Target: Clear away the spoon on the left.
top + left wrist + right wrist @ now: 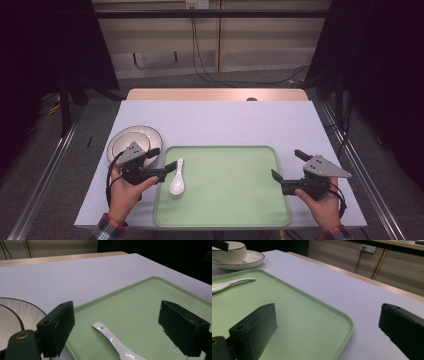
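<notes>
A white ceramic spoon (177,182) lies on the left part of a pale green tray (230,187), handle pointing away from me. My left gripper (164,158) hangs over the tray's left rim, jaws wide open. In the left gripper view the spoon (112,341) lies on the tray (142,302) between and below the open gripper's (116,305) jaws, untouched. My right gripper (287,164) stands open at the tray's right edge with nothing in it. In the right gripper view that gripper (327,307) spans the tray's rim (348,323), and the spoon (229,283) lies far off.
A white bowl (129,144) with a dark rim sits on a matching plate (150,132) left of the tray, just behind my left hand; the bowl (228,251) and plate (253,257) stand at the far corner. The lavender table top (220,120) stretches behind the tray.
</notes>
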A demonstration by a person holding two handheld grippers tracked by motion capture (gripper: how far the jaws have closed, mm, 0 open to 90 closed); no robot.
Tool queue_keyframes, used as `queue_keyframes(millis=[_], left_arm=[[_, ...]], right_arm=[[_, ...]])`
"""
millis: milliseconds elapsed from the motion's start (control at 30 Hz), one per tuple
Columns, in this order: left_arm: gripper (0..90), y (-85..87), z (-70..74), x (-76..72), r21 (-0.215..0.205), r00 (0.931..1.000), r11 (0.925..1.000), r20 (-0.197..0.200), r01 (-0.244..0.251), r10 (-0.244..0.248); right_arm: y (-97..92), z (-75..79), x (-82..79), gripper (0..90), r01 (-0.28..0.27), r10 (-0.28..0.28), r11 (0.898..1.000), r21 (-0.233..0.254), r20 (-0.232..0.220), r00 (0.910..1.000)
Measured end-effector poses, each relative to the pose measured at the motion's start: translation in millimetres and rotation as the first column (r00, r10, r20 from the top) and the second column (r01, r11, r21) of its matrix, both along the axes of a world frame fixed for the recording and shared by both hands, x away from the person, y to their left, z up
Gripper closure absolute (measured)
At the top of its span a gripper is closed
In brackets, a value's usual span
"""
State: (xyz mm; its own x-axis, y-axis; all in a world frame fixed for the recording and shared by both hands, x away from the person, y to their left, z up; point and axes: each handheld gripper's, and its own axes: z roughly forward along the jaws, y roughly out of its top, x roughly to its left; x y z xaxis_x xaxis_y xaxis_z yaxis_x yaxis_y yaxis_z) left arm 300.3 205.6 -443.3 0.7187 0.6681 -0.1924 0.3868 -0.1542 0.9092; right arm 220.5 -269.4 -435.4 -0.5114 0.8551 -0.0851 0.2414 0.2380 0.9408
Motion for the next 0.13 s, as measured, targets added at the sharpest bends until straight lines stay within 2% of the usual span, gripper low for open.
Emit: queue_keyframes(millis=[133], left_arm=[[13.5, 1.2, -0.3, -0.1, 0.003, 1.0000, 1.0000, 0.000, -0.004, 0.004]], right_arm=[[0.7, -0.4, 0.6, 1.4, 0.007, -0.007, 1.000, -0.006, -0.001, 1.0000]])
